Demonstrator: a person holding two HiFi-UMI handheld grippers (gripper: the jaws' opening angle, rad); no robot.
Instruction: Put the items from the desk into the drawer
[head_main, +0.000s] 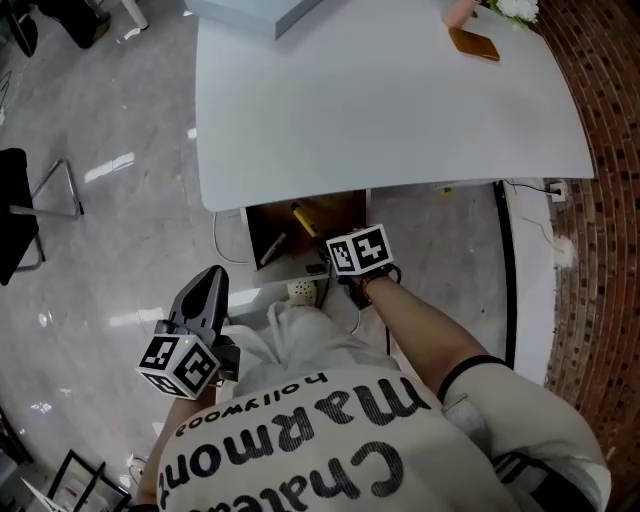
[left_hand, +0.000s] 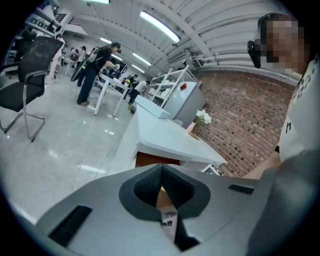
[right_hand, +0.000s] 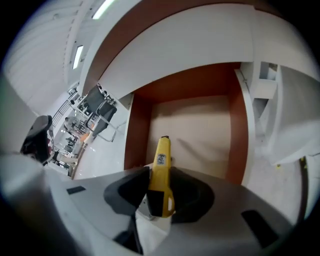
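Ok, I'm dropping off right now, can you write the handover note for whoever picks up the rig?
Left tool: shut, empty, held low beside the person.
Right tool: shut on the yellow item, which points into the open drawer under the desk.
Done: the drawer is open and the yellow item is off the desk, not yet released.
Left: let it go into the drawer, then probably fetch the orange-brown flat item on the desk's far side.

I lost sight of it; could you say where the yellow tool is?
Right gripper view: the yellow tool is clamped in the right gripper, above the drawer under the desk.
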